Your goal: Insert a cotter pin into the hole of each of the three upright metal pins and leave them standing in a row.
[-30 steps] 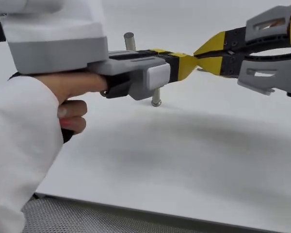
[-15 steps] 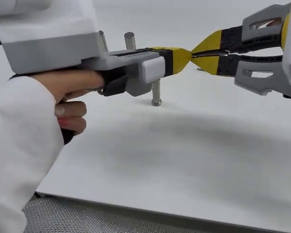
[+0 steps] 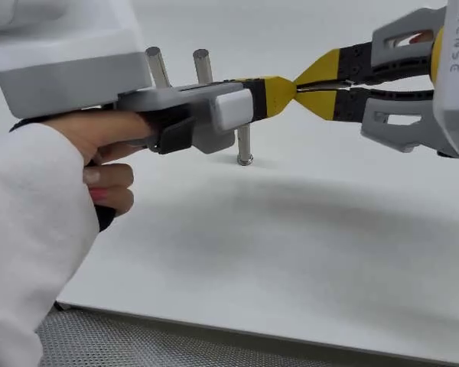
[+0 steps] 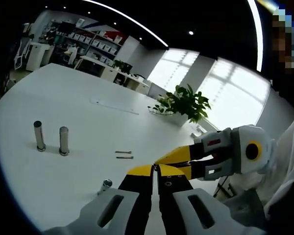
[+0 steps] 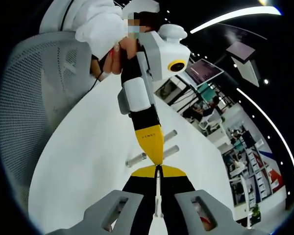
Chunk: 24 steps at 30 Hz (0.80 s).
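Left of my left gripper (image 4: 155, 169), its jaws pressed together, that gripper's view shows two upright metal pins (image 4: 63, 140) and, just ahead, loose cotter pins (image 4: 122, 154). The right gripper view shows my right gripper (image 5: 158, 169), tip to tip with it, clenching a cotter pin (image 5: 157, 196).

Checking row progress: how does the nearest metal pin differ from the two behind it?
The nearest metal pin stands alone, its top hidden behind the left gripper. The rear pins stand side by side with their tops showing. All three are upright and silvery.
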### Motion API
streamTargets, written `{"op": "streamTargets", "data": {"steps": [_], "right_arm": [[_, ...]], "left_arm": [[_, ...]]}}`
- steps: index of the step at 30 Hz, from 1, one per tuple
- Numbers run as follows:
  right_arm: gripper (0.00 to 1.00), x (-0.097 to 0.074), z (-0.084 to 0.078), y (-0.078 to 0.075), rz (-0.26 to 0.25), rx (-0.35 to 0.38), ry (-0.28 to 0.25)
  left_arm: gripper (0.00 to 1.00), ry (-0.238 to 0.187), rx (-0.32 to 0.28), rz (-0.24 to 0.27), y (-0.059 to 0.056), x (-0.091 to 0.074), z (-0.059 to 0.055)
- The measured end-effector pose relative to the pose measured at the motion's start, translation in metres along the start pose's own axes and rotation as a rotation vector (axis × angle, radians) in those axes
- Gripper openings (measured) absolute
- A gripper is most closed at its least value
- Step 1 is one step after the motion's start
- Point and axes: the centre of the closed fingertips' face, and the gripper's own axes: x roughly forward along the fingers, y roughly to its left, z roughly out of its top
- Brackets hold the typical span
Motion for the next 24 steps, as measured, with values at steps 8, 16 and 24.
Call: {"op": "streamTargets", "data": {"steps": [8,16,24], "right_arm": [[0.00,0.001,0.003,0.004,0.003,-0.011,0.002],[0.00,0.003,0.010,0.001,-0.001,0.053,-0.059],[0.00,0.006,0.012,0.000,-0.002,0.088,-0.065]], "left_arm": [[0.00,0.008,0.000,0.004,0.001,-0.002,-0.002],[0.00,-0.005,-0.054,0.006,0.003,-0.009,0.002],[0.00,-0.011,-0.070,0.019,0.005,-0.011,0.003]]}}
